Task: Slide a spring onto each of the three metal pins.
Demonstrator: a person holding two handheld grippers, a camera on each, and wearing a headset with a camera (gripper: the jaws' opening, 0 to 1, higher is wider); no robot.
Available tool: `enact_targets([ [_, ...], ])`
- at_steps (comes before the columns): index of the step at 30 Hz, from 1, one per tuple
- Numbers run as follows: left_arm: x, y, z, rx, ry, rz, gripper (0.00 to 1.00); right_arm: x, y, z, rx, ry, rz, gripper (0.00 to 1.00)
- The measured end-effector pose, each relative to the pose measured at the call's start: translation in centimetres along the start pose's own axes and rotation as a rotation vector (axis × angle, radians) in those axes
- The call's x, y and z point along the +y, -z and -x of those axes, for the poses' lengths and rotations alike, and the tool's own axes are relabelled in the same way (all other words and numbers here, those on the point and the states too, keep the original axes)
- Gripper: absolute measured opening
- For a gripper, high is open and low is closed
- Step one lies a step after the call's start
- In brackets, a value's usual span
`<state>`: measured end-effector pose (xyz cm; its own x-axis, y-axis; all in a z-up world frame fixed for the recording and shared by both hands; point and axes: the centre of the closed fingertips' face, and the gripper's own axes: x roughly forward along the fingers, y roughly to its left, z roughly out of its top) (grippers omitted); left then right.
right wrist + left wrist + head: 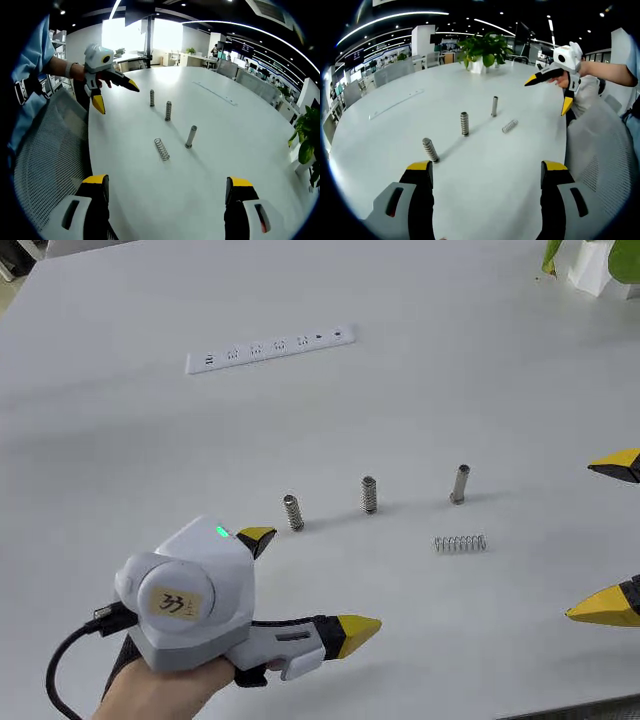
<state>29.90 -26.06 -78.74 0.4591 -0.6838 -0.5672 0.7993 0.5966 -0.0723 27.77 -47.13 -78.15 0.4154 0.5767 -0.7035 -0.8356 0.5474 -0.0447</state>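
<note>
Three metal pins stand in a row on the white table. The left pin [293, 512] and the middle pin [369, 494] each carry a spring. The right pin [459, 484] is bare. A loose spring [460, 543] lies flat just in front of the bare pin. My left gripper [318, 582] hovers open at the near left, its upper tip close to the left pin, nothing between its jaws. My right gripper [610, 535] is open at the right edge, apart from the loose spring. The loose spring [161, 148] and the bare pin [190, 136] lie ahead of the right jaws.
A white power strip [270, 348] lies at the back of the table. A potted plant [590, 260] stands at the far right corner. A mesh chair [47, 165] is beside the table's near edge. Bare tabletop surrounds the pins.
</note>
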Motion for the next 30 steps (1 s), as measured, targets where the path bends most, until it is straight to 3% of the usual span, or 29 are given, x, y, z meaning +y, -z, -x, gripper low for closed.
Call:
enact_targets([
  [11, -1.3, -0.9, -2.2, 0.017, 0.086, -0.076, 0.87, 0.3, 0.6, 0.1, -0.006, -0.007, -0.019, 0.96],
  [19, -2.9, -2.0, -4.3, 0.032, 0.174, -0.155, 0.87, 0.5, 1.2, 0.1, -0.004, -0.005, -0.037, 0.96],
  [30, -4.5, -2.0, -6.8, 0.063, 0.259, -0.223, 0.83, 0.7, 1.8, 0.1, -0.011, -0.001, -0.069, 0.98],
])
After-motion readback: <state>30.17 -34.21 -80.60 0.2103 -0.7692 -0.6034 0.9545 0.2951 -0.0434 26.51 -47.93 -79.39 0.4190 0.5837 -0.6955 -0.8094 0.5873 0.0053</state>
